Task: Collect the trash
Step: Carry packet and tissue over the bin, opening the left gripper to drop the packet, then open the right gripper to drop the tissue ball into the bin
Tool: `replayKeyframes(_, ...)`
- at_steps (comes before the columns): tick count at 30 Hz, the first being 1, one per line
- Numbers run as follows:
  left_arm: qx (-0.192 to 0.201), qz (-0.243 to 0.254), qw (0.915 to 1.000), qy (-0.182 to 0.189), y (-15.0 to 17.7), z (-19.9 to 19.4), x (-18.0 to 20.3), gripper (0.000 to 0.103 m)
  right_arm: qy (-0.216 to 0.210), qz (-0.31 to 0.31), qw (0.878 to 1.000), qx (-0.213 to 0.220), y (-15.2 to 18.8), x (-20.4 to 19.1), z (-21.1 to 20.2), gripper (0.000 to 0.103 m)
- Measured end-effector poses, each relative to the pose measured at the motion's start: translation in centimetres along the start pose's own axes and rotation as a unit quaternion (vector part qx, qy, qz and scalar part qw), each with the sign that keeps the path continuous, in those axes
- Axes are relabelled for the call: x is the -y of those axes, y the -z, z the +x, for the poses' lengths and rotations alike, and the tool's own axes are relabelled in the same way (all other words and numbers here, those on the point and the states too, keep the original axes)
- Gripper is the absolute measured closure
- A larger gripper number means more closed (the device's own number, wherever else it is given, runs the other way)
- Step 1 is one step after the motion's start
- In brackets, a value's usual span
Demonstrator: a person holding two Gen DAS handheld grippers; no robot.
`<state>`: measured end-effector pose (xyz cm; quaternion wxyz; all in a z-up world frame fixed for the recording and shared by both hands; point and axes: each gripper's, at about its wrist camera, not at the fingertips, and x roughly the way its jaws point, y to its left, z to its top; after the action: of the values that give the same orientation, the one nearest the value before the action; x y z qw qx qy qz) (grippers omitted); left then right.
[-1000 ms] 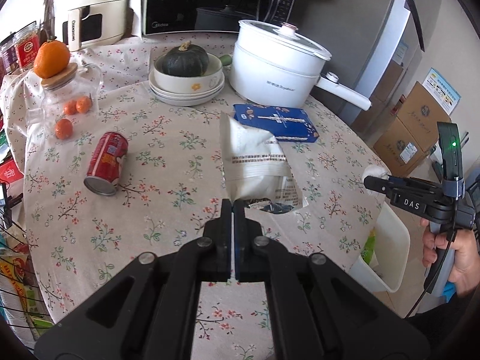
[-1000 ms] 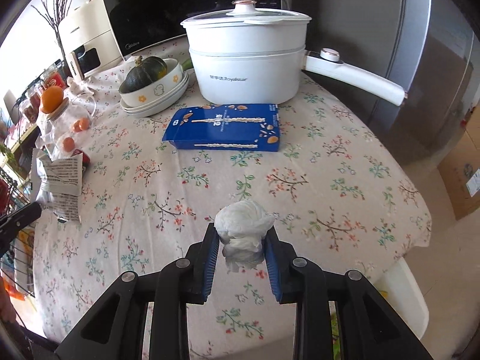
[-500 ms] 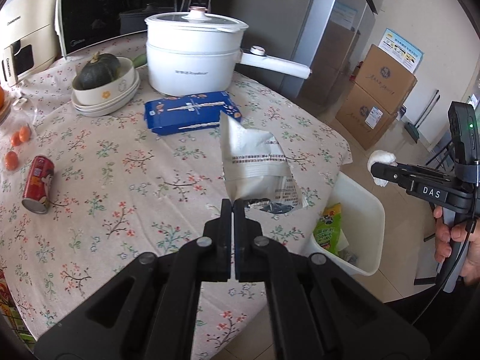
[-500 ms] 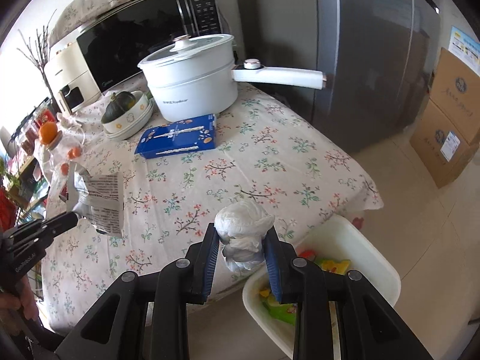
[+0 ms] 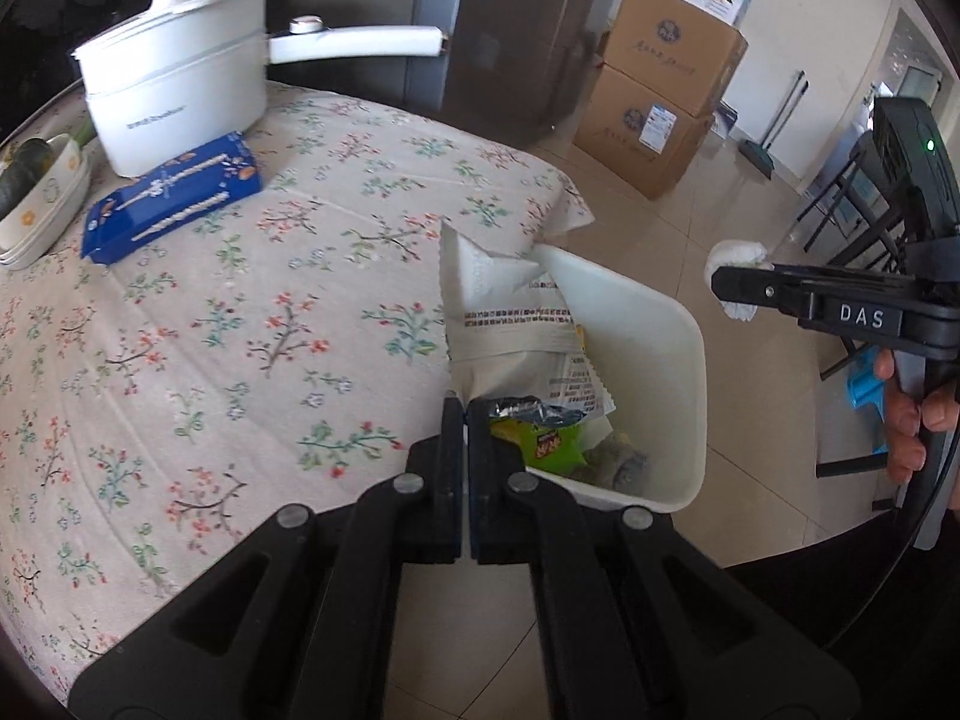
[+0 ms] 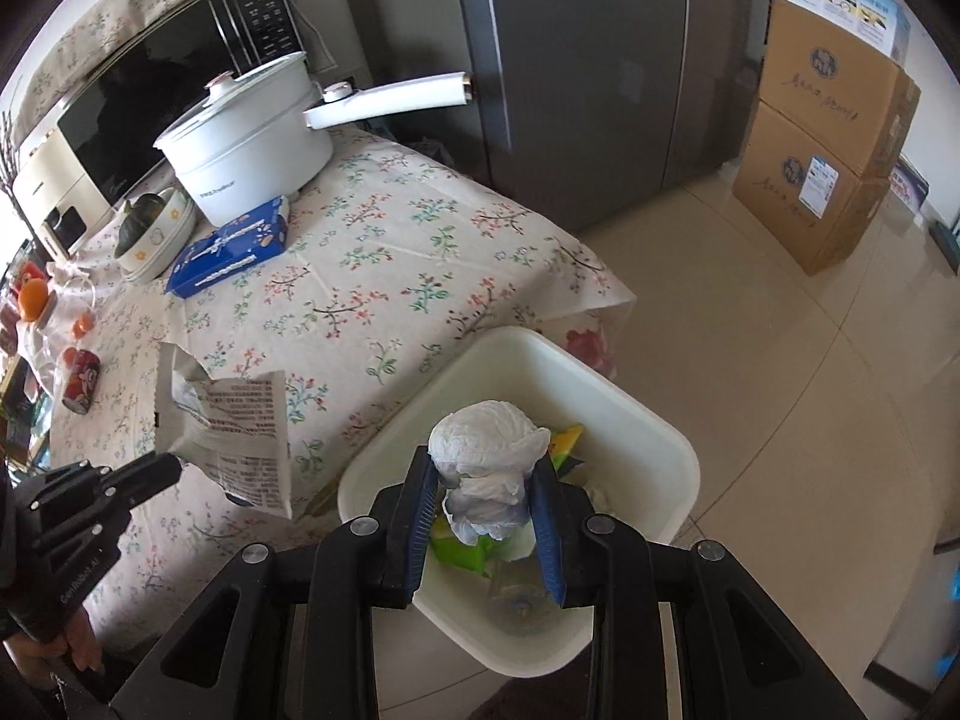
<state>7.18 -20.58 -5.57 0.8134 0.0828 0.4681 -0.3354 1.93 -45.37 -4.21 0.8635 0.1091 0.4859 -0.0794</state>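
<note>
Since a second before, both grippers had swung away from the middle of the table toward its edge, and the white bin, then barely in sight, now sat below them.

In the left wrist view, the left gripper (image 5: 465, 414) had its jaws pressed together on the bottom edge of a torn white snack bag (image 5: 510, 330), which stood up in front of the bin (image 5: 672, 360); the bag hung at the table's edge, partly over the bin's near rim. Inside the bin lay a green wrapper (image 5: 540, 441) and other scraps. Off to the right the right gripper (image 5: 735, 285) carried a white wad, and its side bore the letters "DAS". The white pot (image 5: 174, 102) on the floral tablecloth (image 5: 240, 330) carried a small brand mark, too blurred to read surely. A blue biscuit pack (image 5: 174, 198) lay beside it.

In the right wrist view, the right gripper (image 6: 485, 498) pinched the crumpled tissue ball (image 6: 486, 462) between its blue pads, directly over the bin's opening. The left gripper showed "CenRobot.AI" on its handle. A red can (image 6: 78, 381) lay on the table's far side.

To finish well, each gripper should probably be fully over the opening before letting go; the bag looked light and wide, so lowering it past the rim first would likely stop it catching the edge or drifting to the floor
</note>
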Motion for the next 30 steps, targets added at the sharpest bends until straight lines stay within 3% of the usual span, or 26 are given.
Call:
replayKeyframes(8,-0.028,0.047,0.9984,-0.011,0.7,4.7,4.0,0.101,0.007,0.011,1.000,-0.016,1.2,2.8,0.2,0.072)
replayKeyframes(17,-0.020,0.062,0.9978,-0.011,0.9,6.2,5.2,0.098,0.012,0.021,0.999,-0.023,1.6,3.9,0.4,0.072)
replayKeyframes(20,-0.019,0.060,0.9980,-0.008,0.8,6.1,5.2,0.084,0.014,0.021,0.999,-0.023,1.7,4.0,0.4,0.072)
replayKeyframes(22,-0.013,0.064,0.9978,-0.014,0.8,5.7,5.2,0.065,0.014,0.021,0.999,-0.024,1.7,4.1,0.4,0.072)
replayKeyframes(30,-0.005,0.056,0.9980,-0.027,0.8,3.8,3.8,0.034,0.019,0.018,0.999,-0.029,1.8,3.6,0.8,0.071)
